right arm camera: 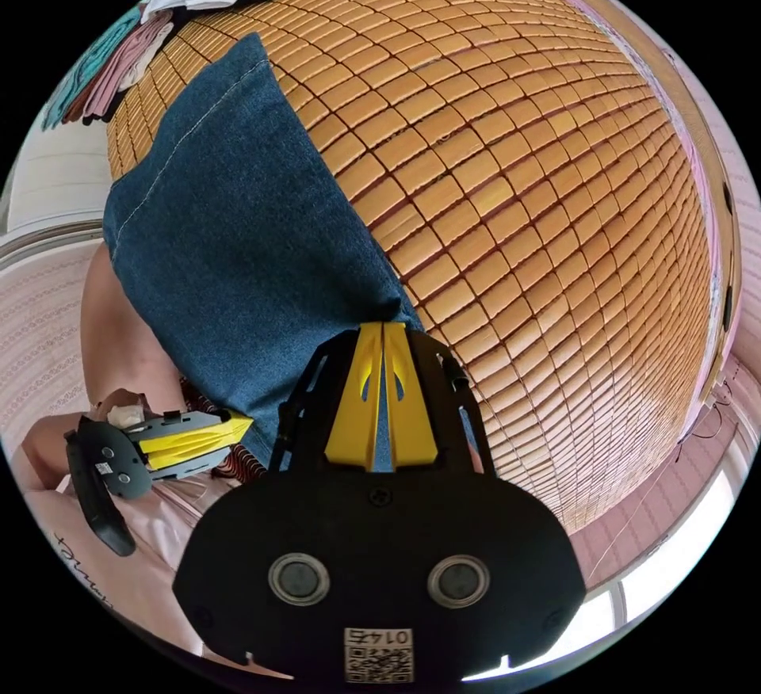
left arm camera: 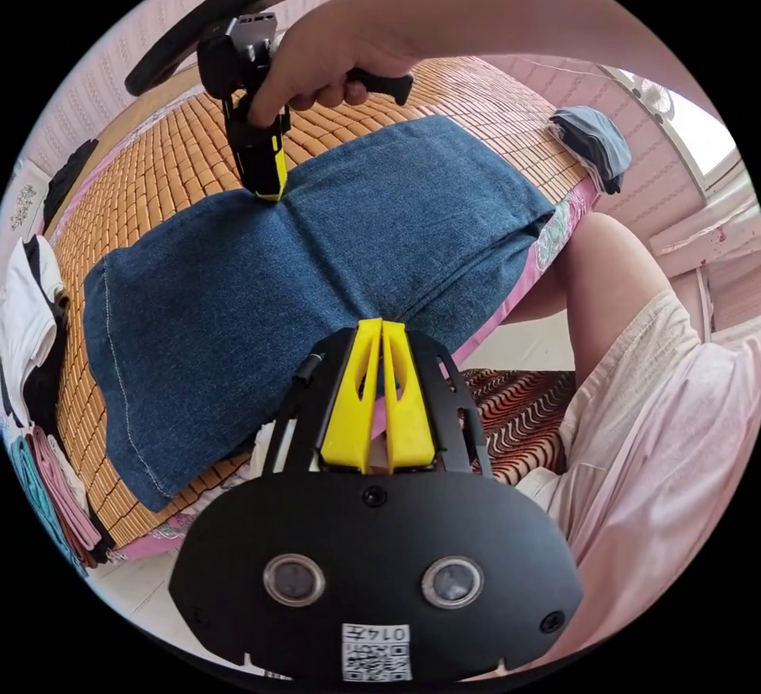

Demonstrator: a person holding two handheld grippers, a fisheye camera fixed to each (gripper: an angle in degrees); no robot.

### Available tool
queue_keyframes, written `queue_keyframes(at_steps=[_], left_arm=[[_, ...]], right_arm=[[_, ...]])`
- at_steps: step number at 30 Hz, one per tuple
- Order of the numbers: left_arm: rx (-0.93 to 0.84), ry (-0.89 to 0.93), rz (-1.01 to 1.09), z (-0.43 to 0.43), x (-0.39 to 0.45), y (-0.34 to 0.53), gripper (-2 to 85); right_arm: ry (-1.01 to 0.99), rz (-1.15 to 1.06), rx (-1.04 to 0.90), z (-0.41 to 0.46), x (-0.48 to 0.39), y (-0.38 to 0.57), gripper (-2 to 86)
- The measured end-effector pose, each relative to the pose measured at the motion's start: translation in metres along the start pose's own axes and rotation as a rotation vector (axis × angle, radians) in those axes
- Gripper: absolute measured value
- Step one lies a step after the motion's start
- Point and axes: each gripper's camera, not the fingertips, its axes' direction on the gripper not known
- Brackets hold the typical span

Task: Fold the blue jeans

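Hand-held gripper (right arm camera: 383, 326) at jeans (right arm camera: 238, 250) edge

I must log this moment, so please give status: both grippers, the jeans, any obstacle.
Left gripper shut at jeans' near edge. Right gripper shut at far edge. Blue jeans folded flat on bamboo mat. Clothes pile off to the side, nothing blocking.

A bed with a mat of small orange-brown tiles (right arm camera: 539, 195) holds the folded blue jeans (left arm camera: 317, 266), a small pile of dark clothes (left arm camera: 594, 143) at one corner, and more clothes (left arm camera: 32, 377) along another edge.
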Motion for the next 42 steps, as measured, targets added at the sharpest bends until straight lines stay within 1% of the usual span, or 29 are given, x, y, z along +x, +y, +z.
queue_keyframes(at_steps=[2, 4, 5, 6, 7, 8, 10, 12, 13, 14, 16, 18, 21, 23, 24, 26, 27, 28, 29, 31, 35, 38, 40, 42], left_arm=[[0.009, 0.025, -0.026, -0.001, -0.005, -0.003, -0.7], [0.033, 0.060, -0.065, -0.008, -0.012, -0.004, -0.7], [0.040, 0.065, -0.070, -0.010, -0.013, -0.005, -0.7], [0.070, 0.074, -0.072, -0.018, -0.014, -0.007, -0.7], [0.095, 0.082, -0.068, -0.026, -0.016, -0.013, -0.6], [0.102, 0.082, -0.065, -0.029, -0.017, -0.018, -0.6], [0.117, 0.094, -0.041, -0.035, -0.022, -0.047, -0.2], [0.124, 0.110, -0.017, -0.036, -0.025, -0.077, 0.6], [0.126, 0.122, -0.003, -0.036, -0.026, -0.100, 1.4], [0.128, 0.128, -0.003, -0.035, -0.027, -0.112, 1.8], [0.105, 0.200, -0.013, -0.025, -0.026, -0.166, 4.0], [0.076, 0.246, -0.008, -0.012, -0.019, -0.206, 5.7], [0.008, 0.259, 0.041, 0.012, 0.007, -0.267, 9.1], [-0.052, 0.238, 0.069, 0.029, 0.023, -0.298, 10.9], [-0.077, 0.190, 0.081, 0.039, 0.031, -0.316, 11.2], [-0.132, 0.105, 0.090, 0.055, 0.039, -0.337, 11.2], [-0.212, 0.064, 0.106, 0.072, 0.043, -0.346, 10.8], [-0.279, 0.058, 0.115, 0.085, 0.044, -0.351, 10.3], [-0.264, 0.059, 0.103, 0.085, 0.043, -0.352, 9.6], [-0.273, 0.138, 0.085, 0.086, 0.037, -0.357, 6.3], [-0.206, 0.235, 0.051, 0.073, 0.035, -0.368, 1.4], [-0.087, 0.319, 0.103, 0.042, 0.057, -0.386, 0.2], [0.056, 0.393, 0.167, -0.001, 0.072, -0.393, -0.1], [0.161, 0.443, 0.200, -0.037, 0.068, -0.390, -0.2]], right_arm=[[-0.033, 0.033, 0.083, -0.012, 0.009, 0.028, -0.6], [-0.171, 0.150, 0.313, -0.038, 0.034, 0.106, -0.4], [-0.206, 0.183, 0.367, -0.043, 0.040, 0.131, -0.3], [-0.243, 0.248, 0.448, -0.049, 0.052, 0.184, -0.1], [-0.233, 0.329, 0.500, -0.049, 0.060, 0.236, 0.1], [-0.217, 0.372, 0.520, -0.047, 0.063, 0.261, 0.3], [-0.164, 0.529, 0.490, -0.027, 0.069, 0.345, 1.2], [-0.147, 0.626, 0.431, -0.008, 0.071, 0.389, 3.0], [-0.174, 0.674, 0.410, 0.004, 0.071, 0.412, 6.6], [-0.202, 0.687, 0.403, 0.010, 0.071, 0.421, 8.4], [-0.312, 0.744, 0.382, 0.031, 0.071, 0.447, 10.1], [-0.394, 0.770, 0.422, 0.038, 0.072, 0.461, 9.8], [-0.495, 0.798, 0.452, 0.045, 0.081, 0.478, 8.1], [-0.544, 0.799, 0.451, 0.050, 0.086, 0.489, 7.5], [-0.566, 0.780, 0.467, 0.050, 0.088, 0.497, 6.9], [-0.584, 0.767, 0.490, 0.047, 0.089, 0.511, 5.8], [-0.601, 0.761, 0.506, 0.045, 0.088, 0.520, 5.0], [-0.614, 0.754, 0.523, 0.041, 0.086, 0.529, 4.5], [-0.619, 0.753, 0.533, 0.039, 0.085, 0.534, 4.3], [-0.649, 0.749, 0.592, 0.029, 0.082, 0.555, 3.5], [-0.686, 0.792, 0.729, 0.005, 0.082, 0.609, 2.9], [-0.595, 0.840, 0.797, -0.027, 0.081, 0.668, 2.6], [-0.506, 0.871, 0.877, -0.061, 0.076, 0.722, 2.6], [-0.467, 0.835, 0.966, -0.090, 0.068, 0.757, 2.7]])
